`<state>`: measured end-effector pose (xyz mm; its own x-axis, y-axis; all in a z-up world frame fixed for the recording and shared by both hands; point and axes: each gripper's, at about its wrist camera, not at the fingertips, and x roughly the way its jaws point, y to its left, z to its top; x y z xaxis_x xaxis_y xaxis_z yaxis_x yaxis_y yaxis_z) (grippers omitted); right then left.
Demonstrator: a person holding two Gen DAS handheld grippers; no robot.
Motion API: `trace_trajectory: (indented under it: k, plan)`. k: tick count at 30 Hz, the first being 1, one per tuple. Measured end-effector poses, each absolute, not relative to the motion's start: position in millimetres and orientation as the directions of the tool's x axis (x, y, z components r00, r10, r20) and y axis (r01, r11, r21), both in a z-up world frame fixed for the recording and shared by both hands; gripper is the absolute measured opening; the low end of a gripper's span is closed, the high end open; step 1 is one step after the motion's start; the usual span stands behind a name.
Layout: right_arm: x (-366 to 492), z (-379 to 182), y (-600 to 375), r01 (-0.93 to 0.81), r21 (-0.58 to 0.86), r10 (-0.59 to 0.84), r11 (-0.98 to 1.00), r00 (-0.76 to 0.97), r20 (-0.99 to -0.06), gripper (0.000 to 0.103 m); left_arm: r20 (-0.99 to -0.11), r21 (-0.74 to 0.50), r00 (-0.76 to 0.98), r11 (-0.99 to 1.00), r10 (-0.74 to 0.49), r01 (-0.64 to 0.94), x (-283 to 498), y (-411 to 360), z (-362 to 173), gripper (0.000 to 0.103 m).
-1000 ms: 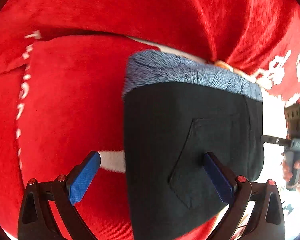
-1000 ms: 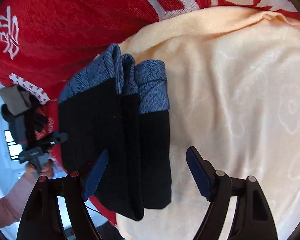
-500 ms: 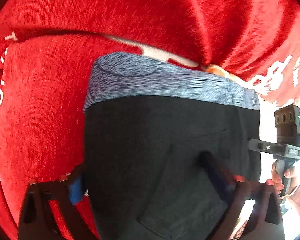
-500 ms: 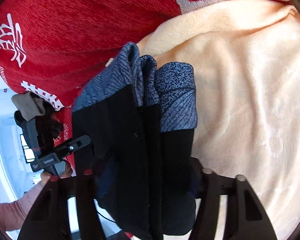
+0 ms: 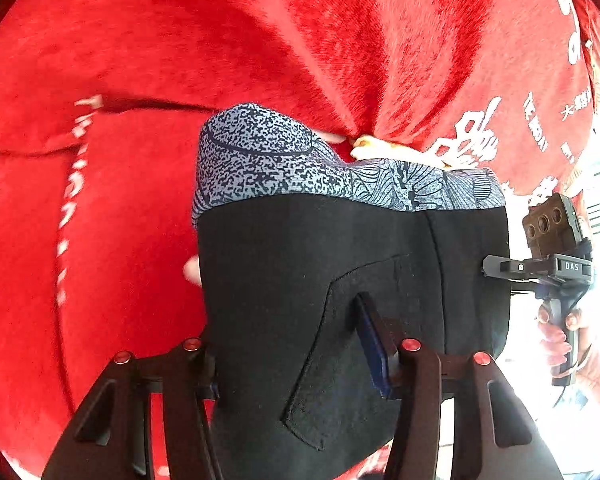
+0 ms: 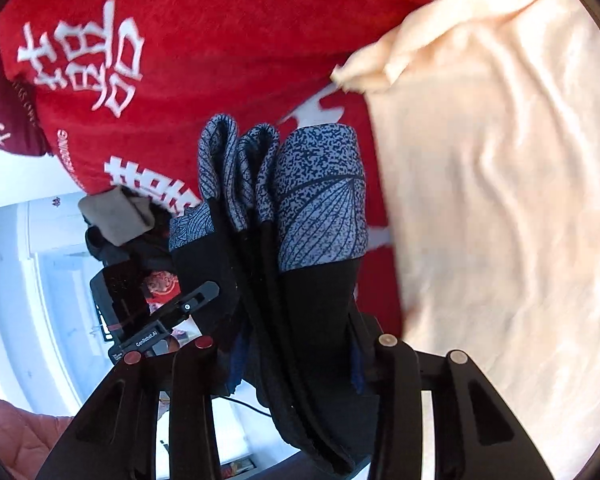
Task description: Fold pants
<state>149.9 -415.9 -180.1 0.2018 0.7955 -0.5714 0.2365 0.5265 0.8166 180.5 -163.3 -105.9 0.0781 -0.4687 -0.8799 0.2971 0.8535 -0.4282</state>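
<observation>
Both grippers are pinching the folded pants (image 5: 320,300): left gripper (image 5: 296,364) at 6 o'clock, right gripper (image 6: 296,360) gripping the edge. Pants are hanging above the red cover (image 5: 180,60). Looks like final placement; next they're needing lowering flat.

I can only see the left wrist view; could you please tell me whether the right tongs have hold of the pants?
Observer: Yes. In the right wrist view the right tongs are closed on the black part of the pants, one finger on each side.
Operator: Thank you. How is the fabric stacked there?
Observer: Edge-on, the patterned waistband shows about three folded layers side by side.
Operator: And what lies past them?
Observer: A pale peach blanket spreads widely to the right, over the red cover.
</observation>
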Motion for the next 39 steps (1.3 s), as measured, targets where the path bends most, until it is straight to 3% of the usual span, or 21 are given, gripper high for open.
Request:
trace_trajectory:
  k: [7,11,12,13,14,16,22,23,25,29,33,36,39]
  plan:
    - [121,-202,-337,0.261,0.826,0.817,0.499,0.177,-0.549,0.044,-0.914,-0.380,0.056,0.896,-0.402,0.229,148,-101,-120,0.054]
    - [114,-226,-308,0.283,0.792,0.793,0.541,0.140,-0.593,0.044,-0.950,-0.284,0.066,0.935,-0.304,0.212,136,-68,-150,0.064]
    - [113,-227,-305,0.279,0.770,0.770,0.573,0.137,-0.623,0.044,-0.962,-0.246,0.067,0.948,-0.264,0.201,136,-60,-159,0.070]
    - [112,-228,-304,0.277,0.753,0.750,0.597,0.141,-0.647,0.044,-0.963,-0.232,0.091,0.954,-0.252,0.189,135,-48,-164,0.087]
    - [112,-228,-305,0.289,0.745,0.742,0.601,0.145,-0.655,0.045,-0.967,-0.210,0.111,0.963,-0.231,0.171,137,-42,-167,0.098]
    - [109,-224,-306,0.322,0.694,0.694,0.644,0.136,-0.707,0.052,-0.968,-0.206,0.115,0.968,-0.223,0.146,138,-35,-167,0.099]
    - [94,-186,-308,0.269,0.469,0.459,0.841,0.103,-0.883,0.052,-0.978,-0.089,0.177,0.987,-0.112,0.133,131,-32,-142,0.099]
    - [94,-176,-306,0.260,0.454,0.437,0.852,0.124,-0.891,0.051,-0.975,-0.086,0.192,0.988,-0.110,0.129,132,-33,-135,0.099]
    - [95,-155,-303,0.216,0.461,0.424,0.861,0.197,-0.884,0.024,-0.962,-0.106,0.235,0.985,-0.137,0.139,131,-34,-114,0.099]
    - [123,-138,-274,0.140,0.453,0.414,0.880,0.239,-0.878,0.023,-0.931,-0.153,0.295,0.963,-0.216,0.221,137,-58,-94,0.099]
    - [142,-171,-251,0.136,0.408,0.385,0.903,0.168,-0.907,0.023,-0.939,-0.154,0.261,0.954,-0.222,0.258,146,-82,-122,0.099]
    - [136,-197,-261,0.166,0.384,0.362,0.908,0.145,-0.921,0.021,-0.969,-0.104,0.198,0.970,-0.149,0.220,146,-80,-161,0.099]
    - [137,-199,-269,0.201,0.431,0.405,0.880,0.156,-0.901,0.021,-0.966,-0.191,0.151,0.971,-0.212,0.143,150,-61,-177,0.103]
